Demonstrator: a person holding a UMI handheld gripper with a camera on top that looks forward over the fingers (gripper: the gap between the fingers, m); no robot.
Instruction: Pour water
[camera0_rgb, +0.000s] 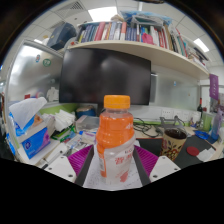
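Note:
An orange drink bottle with an orange cap and a white label stands upright between my fingers. My gripper is shut on it, and the magenta pads press against the label's lower part from both sides. The bottle's base is hidden low between the fingers. A patterned brown paper cup stands on the desk to the right of the bottle, a little beyond the right finger.
A dark monitor stands behind the bottle under a shelf of books. A blue and white box and loose clutter lie on the desk to the left. More small items crowd the desk's right end.

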